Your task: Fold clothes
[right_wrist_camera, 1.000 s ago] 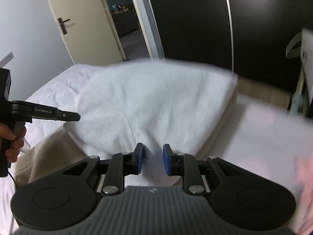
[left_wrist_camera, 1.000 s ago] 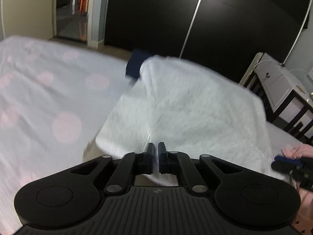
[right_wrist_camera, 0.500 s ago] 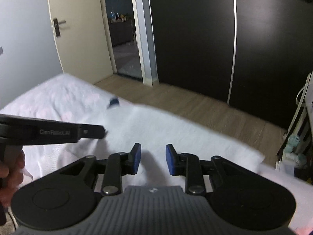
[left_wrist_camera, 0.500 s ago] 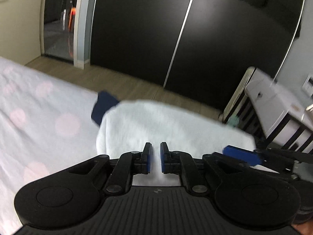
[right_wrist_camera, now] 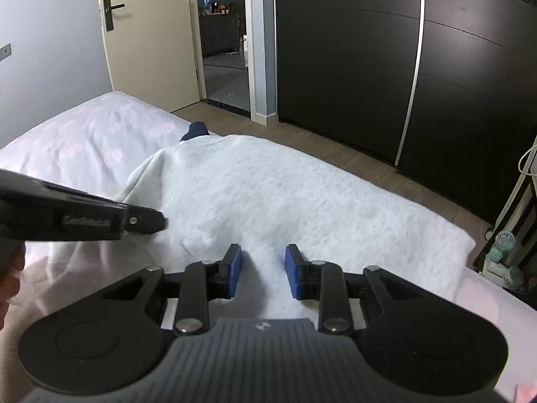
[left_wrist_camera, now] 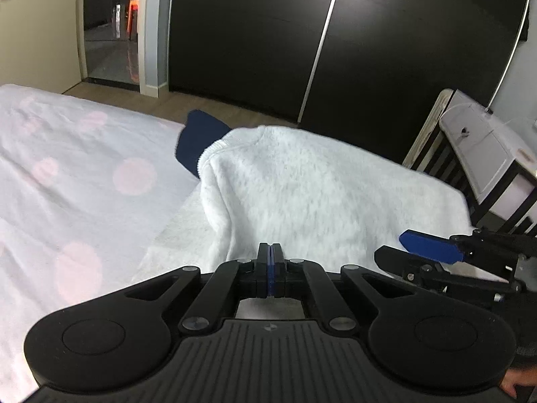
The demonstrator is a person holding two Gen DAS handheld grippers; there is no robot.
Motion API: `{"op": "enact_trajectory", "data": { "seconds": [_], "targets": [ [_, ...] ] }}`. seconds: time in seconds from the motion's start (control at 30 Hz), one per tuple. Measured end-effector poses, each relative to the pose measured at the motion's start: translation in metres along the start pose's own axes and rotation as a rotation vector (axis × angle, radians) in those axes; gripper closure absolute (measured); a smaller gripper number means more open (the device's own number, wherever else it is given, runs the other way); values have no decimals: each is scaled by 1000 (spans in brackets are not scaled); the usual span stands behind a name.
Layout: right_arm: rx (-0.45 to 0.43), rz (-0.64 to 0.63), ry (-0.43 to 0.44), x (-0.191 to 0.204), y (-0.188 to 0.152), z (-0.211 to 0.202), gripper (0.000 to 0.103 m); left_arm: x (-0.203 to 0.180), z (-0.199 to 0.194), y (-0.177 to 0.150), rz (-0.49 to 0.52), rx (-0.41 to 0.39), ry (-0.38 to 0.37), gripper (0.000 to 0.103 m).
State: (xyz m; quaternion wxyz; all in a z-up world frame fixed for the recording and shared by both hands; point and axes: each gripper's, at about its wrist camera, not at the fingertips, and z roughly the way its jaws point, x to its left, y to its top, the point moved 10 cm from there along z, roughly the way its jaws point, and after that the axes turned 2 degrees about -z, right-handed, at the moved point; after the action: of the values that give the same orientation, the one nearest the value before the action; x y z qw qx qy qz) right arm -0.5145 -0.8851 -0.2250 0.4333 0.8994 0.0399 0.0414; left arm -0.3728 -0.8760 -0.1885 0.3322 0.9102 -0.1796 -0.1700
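Observation:
A white fleecy garment [left_wrist_camera: 319,194] lies spread across the bed, one layer folded over another; the right wrist view shows the same garment [right_wrist_camera: 285,201]. My left gripper [left_wrist_camera: 270,258] hovers at its near edge, shut, with nothing visible between the pads. In the right wrist view the left gripper [right_wrist_camera: 157,223] reaches in from the left, its tip over the garment's left side. My right gripper [right_wrist_camera: 263,268] stands over the near part of the cloth. Its jaws are opening, with cloth under the gap but not pinched. In the left wrist view the right gripper [left_wrist_camera: 412,252] enters from the right.
A dark blue item [left_wrist_camera: 201,141] pokes out behind the garment's far left corner. The bed cover [left_wrist_camera: 84,184] is white with pink dots. Dark wardrobe doors [left_wrist_camera: 386,50] and bare floor lie beyond the bed. A slatted rack [left_wrist_camera: 470,168] stands right, small fans [right_wrist_camera: 503,245] beside it.
The garment, held up close a second ago, has dropped flat onto the bed. The right jaws have widened. The left jaws have come fully together.

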Motion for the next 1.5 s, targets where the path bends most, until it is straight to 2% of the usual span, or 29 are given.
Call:
{"op": "enact_trajectory", "data": {
  "seconds": [0.07,0.2,0.27,0.33,0.47,0.57,0.63,0.73,0.97,1.03,1.2,1.5],
  "targets": [
    [-7,55,36,-4,-2,-19,63,2,-20,-3,-1,-15,5,100],
    [-32,77,50,-1,-11,-62,43,-2,-66,-11,-4,-44,28,95],
    [-63,56,45,4,-12,-88,34,-7,-93,-15,1,-79,37,83],
    [-105,35,27,9,-10,-117,18,-16,-121,-18,-1,-124,55,74],
    [-162,36,32,21,-10,-171,12,-36,-173,-27,-20,-216,83,55],
    [-205,59,15,27,-17,-207,10,-55,-207,-38,11,-290,99,43],
    [-226,77,-35,28,-25,-230,1,-66,-226,-48,26,-312,107,36],
    [-272,88,-104,33,-35,-264,1,-79,-251,-65,31,-328,114,29],
    [-209,149,-74,44,-75,-304,1,-86,-290,-112,-52,-326,143,24],
    [-209,161,-52,49,-83,-310,1,-86,-296,-125,-56,-320,157,24],
    [-192,121,-81,60,-104,-318,1,-85,-310,-157,-59,-294,217,24],
    [-133,91,-51,69,-147,-319,1,-84,-321,-189,-72,-303,299,24]
  ]
}}
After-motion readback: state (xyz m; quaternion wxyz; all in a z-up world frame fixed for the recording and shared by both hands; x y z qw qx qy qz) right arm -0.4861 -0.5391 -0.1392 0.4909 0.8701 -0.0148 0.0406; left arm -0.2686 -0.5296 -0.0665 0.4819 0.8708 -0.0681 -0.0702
